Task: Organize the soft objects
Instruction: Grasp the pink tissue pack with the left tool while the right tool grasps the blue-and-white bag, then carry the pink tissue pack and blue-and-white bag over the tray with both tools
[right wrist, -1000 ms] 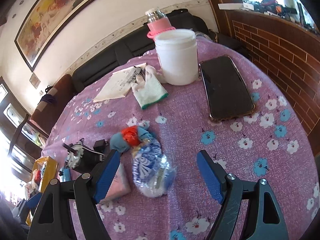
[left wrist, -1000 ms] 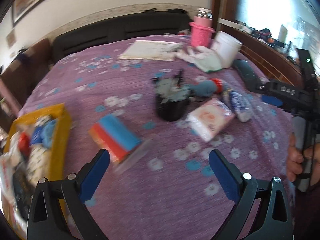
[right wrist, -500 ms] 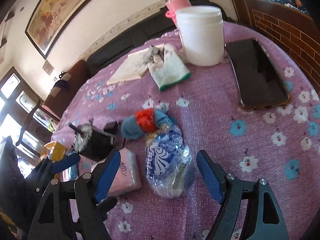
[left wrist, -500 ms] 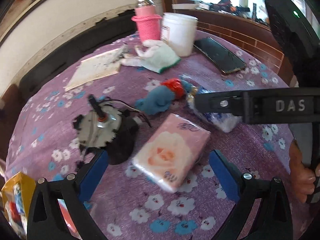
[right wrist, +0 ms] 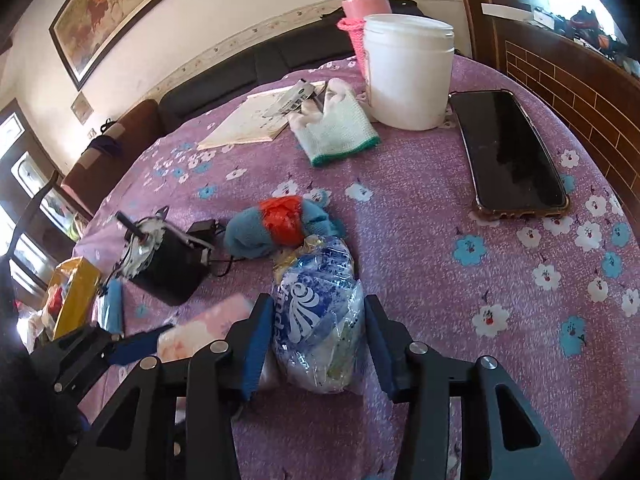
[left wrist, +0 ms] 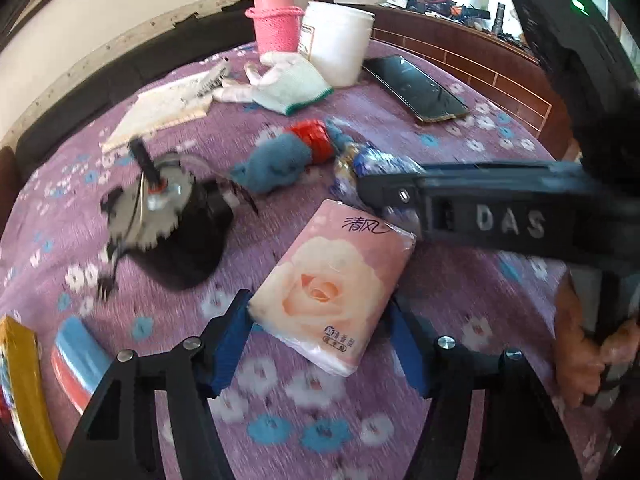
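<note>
Both grippers have dropped in: the left gripper (left wrist: 320,344) closing around the pink tissue pack (left wrist: 328,284), the right gripper (right wrist: 316,344) closing around the blue plastic bag (right wrist: 316,316), neither squeezed yet, so two pickups look imminent.

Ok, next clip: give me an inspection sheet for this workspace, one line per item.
Surface: table under a purple flowered cloth.
Job's things: pink tissue pack; blue-printed plastic bag; blue rolled cloth with a red band.
Clutter: black motor, phone, white tub, pink flask, knit glove, notepad, yellow box.
Grippers: left hand-held gripper closing, tissue pack between its jaws; right hand-held gripper closing, bag between its jaws.
Cables: thin wires at the motor.
Surroundings: dark sofa, framed painting, brick-pattern ledge.
</note>
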The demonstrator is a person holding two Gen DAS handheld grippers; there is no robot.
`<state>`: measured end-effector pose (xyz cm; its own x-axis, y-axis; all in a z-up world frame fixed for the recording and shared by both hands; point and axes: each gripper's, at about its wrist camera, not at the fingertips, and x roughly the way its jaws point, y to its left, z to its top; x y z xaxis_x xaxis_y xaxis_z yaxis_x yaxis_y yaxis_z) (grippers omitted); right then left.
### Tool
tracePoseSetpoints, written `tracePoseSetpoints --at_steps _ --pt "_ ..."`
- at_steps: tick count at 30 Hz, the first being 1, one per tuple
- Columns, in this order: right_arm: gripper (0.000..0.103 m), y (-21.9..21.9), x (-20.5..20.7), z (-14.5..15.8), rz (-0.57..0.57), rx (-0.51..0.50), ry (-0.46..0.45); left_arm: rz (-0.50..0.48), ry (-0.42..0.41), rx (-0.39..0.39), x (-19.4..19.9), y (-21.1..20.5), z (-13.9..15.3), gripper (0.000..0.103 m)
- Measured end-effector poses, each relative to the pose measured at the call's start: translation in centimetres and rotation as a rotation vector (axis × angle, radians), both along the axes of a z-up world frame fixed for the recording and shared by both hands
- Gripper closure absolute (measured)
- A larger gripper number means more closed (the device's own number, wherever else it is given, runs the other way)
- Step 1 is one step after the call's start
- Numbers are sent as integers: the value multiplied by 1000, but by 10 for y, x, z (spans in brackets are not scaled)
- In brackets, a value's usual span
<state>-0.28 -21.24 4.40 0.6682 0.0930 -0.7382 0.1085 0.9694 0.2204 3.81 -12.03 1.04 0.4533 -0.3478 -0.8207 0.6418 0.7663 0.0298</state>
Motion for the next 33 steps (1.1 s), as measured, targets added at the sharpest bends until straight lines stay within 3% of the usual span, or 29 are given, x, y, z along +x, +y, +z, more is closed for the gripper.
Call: tracePoseSetpoints --at_steps 7,14,20,21,25,33 --pt "54 6 -2 0 14 -15 16 -15 27 13 -30 12 2 35" --pt "50 4 -1 -2 7 -17 16 1 7 5 -27 -1 -3 25" --pt "49 8 2 -2 12 -38 11 40 5 -27 -26 -2 -4 23" --pt "49 8 2 -2 12 -39 10 54 5 -29 -27 1 -3 23" --pt "50 10 2 -2 16 -51 8 76 24 -62 -32 12 2 41" --pt "53 10 -2 -3 17 -52 -5 143 29 -211 -66 66 30 41"
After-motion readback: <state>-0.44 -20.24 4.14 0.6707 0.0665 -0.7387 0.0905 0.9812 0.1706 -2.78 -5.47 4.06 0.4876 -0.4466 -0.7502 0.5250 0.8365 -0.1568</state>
